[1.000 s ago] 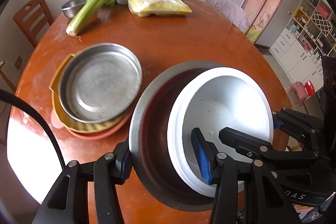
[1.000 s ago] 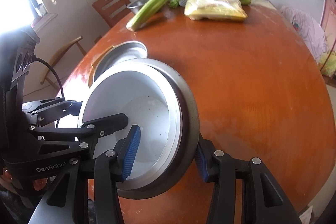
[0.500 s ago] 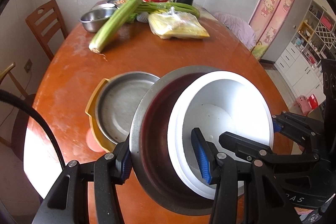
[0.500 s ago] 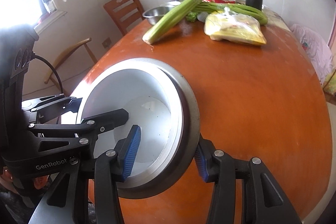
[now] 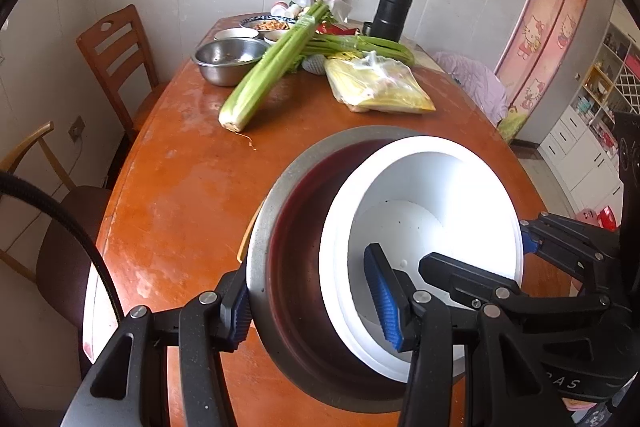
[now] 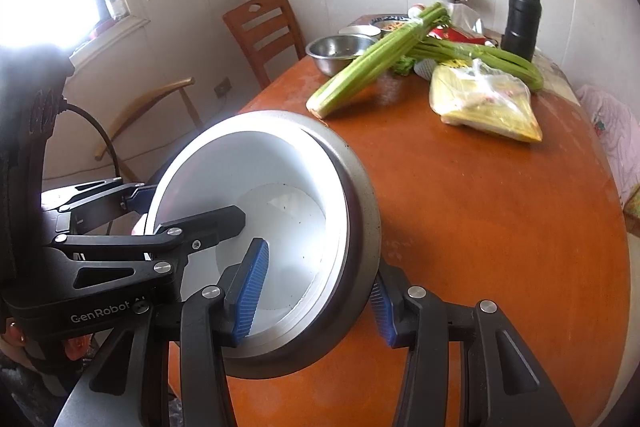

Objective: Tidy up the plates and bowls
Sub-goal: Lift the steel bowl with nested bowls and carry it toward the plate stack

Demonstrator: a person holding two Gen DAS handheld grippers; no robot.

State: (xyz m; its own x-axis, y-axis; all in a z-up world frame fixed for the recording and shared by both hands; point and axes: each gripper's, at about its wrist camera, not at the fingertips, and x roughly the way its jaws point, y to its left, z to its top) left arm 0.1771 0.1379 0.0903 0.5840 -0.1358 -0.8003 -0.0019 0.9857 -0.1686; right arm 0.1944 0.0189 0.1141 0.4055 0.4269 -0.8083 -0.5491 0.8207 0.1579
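A steel bowl (image 5: 286, 267) with a white bowl (image 5: 420, 195) nested inside hangs tilted above the orange table (image 5: 188, 211). My left gripper (image 5: 310, 307) is shut on the pair's left wall, one pad outside the steel, the other inside the white bowl. My right gripper (image 6: 316, 293) is shut on the opposite wall of the steel bowl (image 6: 362, 203) and white bowl (image 6: 240, 167) in the same way. Each gripper shows in the other's view: the right gripper (image 5: 484, 251) and the left gripper (image 6: 186, 205). Only a yellow plate edge (image 5: 241, 247) peeks out beneath the bowls.
At the far end of the table lie celery stalks (image 5: 264, 79), a small steel bowl (image 5: 228, 61), a yellow plastic bag (image 5: 376, 87), dishes of food (image 5: 270, 25) and a black flask (image 5: 390, 7). Wooden chairs (image 5: 116, 59) stand along the left edge.
Both grippers rose with the nested bowls and carried them over the plate stack, which has slipped out of sight under them. More of the far table and wall shows.
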